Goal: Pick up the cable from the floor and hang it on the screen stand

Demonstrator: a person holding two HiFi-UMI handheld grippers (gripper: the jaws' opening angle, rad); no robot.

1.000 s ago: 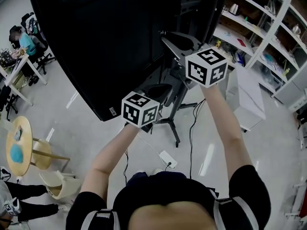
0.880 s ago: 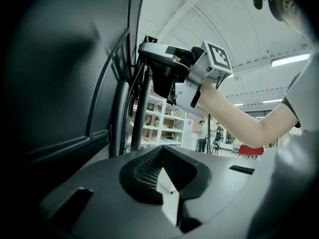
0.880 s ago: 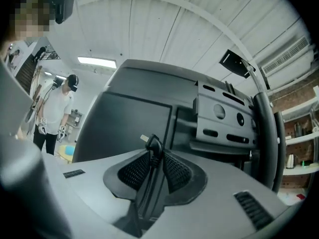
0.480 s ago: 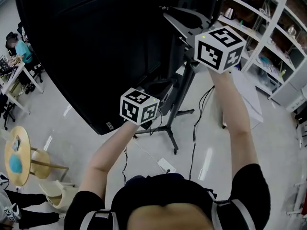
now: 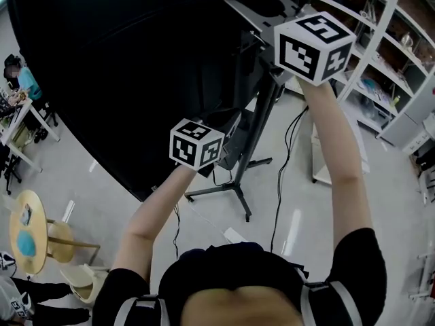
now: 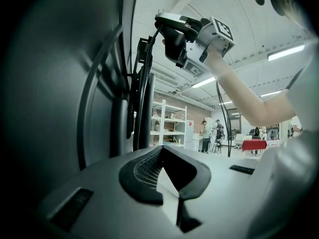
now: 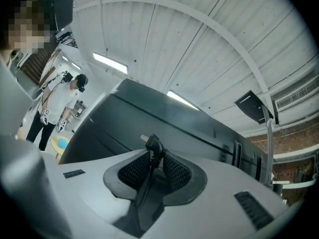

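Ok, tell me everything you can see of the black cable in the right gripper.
The cable is thin, black and rubbery-looking, ending in a moulded plug with a metal tip. The right gripper is shut on it just below the plug, which sticks up above the grip. The rest runs down out of the right gripper view; nothing else touches it there.

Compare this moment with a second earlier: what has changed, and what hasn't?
The right hand-held gripper has risen up the back of the screen toward its top edge, carrying the cable plug with it. The left hand-held gripper rose a little too. Nothing was grasped or released: the right jaws stay clamped on the plug, the left stay open and empty.
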